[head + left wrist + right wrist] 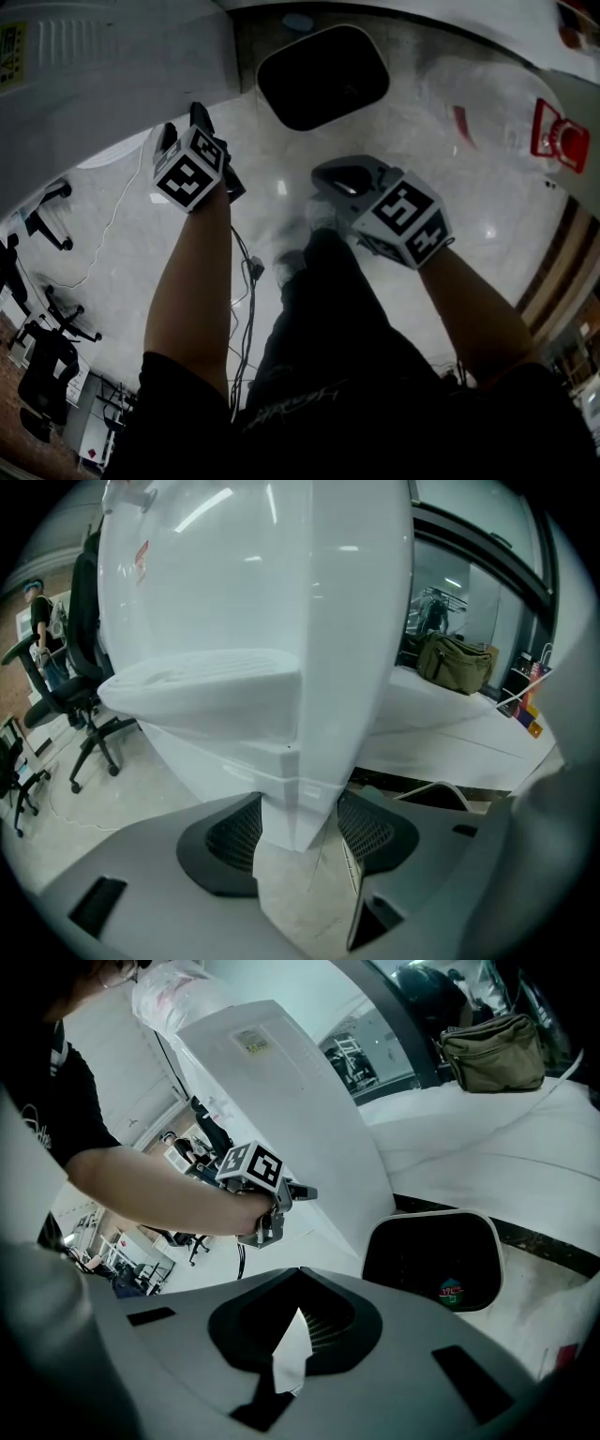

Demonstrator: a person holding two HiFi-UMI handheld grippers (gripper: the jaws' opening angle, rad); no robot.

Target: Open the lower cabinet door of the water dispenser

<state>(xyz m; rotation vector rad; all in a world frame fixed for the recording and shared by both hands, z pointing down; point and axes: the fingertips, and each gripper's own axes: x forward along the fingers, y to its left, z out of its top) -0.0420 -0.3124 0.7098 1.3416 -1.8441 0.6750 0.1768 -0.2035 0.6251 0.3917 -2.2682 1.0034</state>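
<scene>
The white water dispenser (94, 84) stands at the upper left of the head view. In the left gripper view its body (253, 592) fills the frame, with the drip ledge (202, 682) above the lower cabinet. My left gripper (298, 832) straddles the lower cabinet door's corner edge (295, 799). The left pad (230, 841) lies against it, and a thin gap shows at the right pad (375, 832). The right gripper view shows the left gripper (286, 1206) at the dispenser's side (291, 1101). My right gripper (330, 176) hovers over the floor, shut and empty (298, 1312).
A black bin (323, 75) sits on the floor right of the dispenser, also in the right gripper view (431, 1260). Cables (246, 272) trail across the floor by my legs. Office chairs (80, 696) stand at the left, and an olive bag (455, 663) lies on a white surface behind.
</scene>
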